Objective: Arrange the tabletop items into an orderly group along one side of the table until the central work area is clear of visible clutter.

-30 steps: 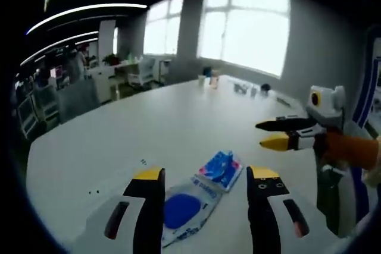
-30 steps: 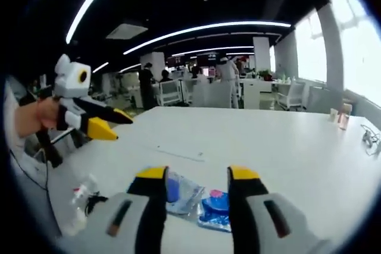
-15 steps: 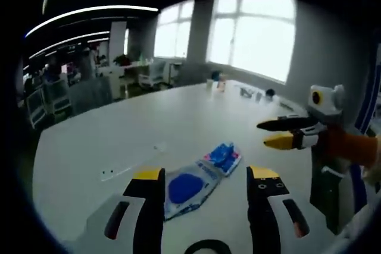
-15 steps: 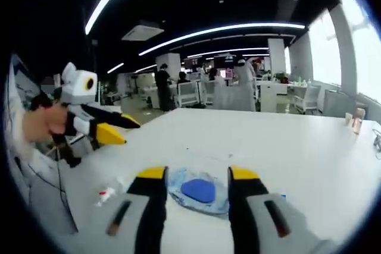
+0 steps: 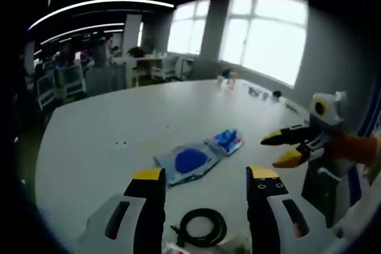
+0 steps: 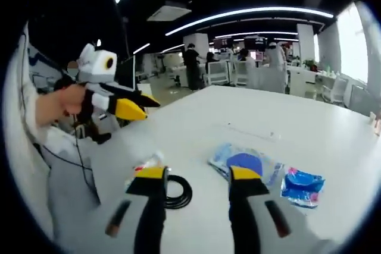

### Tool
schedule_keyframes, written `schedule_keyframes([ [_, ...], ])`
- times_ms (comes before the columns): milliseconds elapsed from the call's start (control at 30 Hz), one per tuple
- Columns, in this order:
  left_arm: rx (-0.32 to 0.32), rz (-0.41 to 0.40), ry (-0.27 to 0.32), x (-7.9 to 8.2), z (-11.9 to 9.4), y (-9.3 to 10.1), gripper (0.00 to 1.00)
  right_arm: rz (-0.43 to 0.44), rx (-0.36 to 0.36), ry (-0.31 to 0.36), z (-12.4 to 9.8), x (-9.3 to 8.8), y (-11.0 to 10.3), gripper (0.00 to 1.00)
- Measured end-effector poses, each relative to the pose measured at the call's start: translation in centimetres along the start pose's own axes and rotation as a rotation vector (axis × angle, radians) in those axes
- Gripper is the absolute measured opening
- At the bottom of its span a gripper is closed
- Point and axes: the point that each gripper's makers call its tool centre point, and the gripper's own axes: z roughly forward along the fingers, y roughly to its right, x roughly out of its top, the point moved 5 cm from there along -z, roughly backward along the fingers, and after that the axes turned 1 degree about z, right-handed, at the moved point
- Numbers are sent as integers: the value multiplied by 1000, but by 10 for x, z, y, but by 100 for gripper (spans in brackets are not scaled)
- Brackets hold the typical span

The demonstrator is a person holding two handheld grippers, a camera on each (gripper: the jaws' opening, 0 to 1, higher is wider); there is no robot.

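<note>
A clear packet with a blue disc (image 5: 190, 162) lies on the white table (image 5: 107, 129), and a small blue and pink packet (image 5: 227, 140) touches its far end. A black cable coil (image 5: 202, 228) rests between my left gripper's (image 5: 205, 174) open, empty jaws. My right gripper (image 5: 272, 150) comes in from the right, open, above the table. In the right gripper view the clear packet (image 6: 247, 162) sits just past my right gripper (image 6: 198, 174). The blue packet (image 6: 302, 185) is to the right, the coil (image 6: 176, 192) and a small white bottle (image 6: 146, 163) to the left. A hand holds the left gripper (image 6: 147, 106) at the left.
Cups (image 5: 228, 78) and small items (image 5: 263, 92) stand at the table's far edge by the windows. Desks, chairs and standing people (image 6: 191, 63) fill the office beyond the table. A person's sleeve and cables (image 6: 65, 147) hang at the near left edge.
Both cameras have drawn back, so the packets look farther off. The black coil and the white bottle have come into view. The packets themselves have not moved.
</note>
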Motion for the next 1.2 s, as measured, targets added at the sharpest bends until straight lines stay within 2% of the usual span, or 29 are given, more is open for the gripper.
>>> schedule_keyframes([
  [267,8,-38,-22,-27,-22,-4,51,-45,78,-72,8,-13,-25,38],
  [300,11,-43,-18,-30,-25,-4,50,-48,112,-102,11,-17,-31,38],
  [400,14,-58,-27,-39,-31,-6,50,-83,151,-152,17,-26,-36,38],
  [567,21,-79,-45,-53,-40,-9,50,-114,214,-204,30,-37,-44,38],
  [700,24,-92,-43,-58,-43,-9,50,-145,268,-256,38,-46,-50,38],
  [1067,45,-137,-54,-81,-50,-13,50,-177,425,-399,60,-68,-55,36],
  [1200,41,-171,-62,-93,-52,-15,51,-201,480,-457,70,-75,-56,34],
])
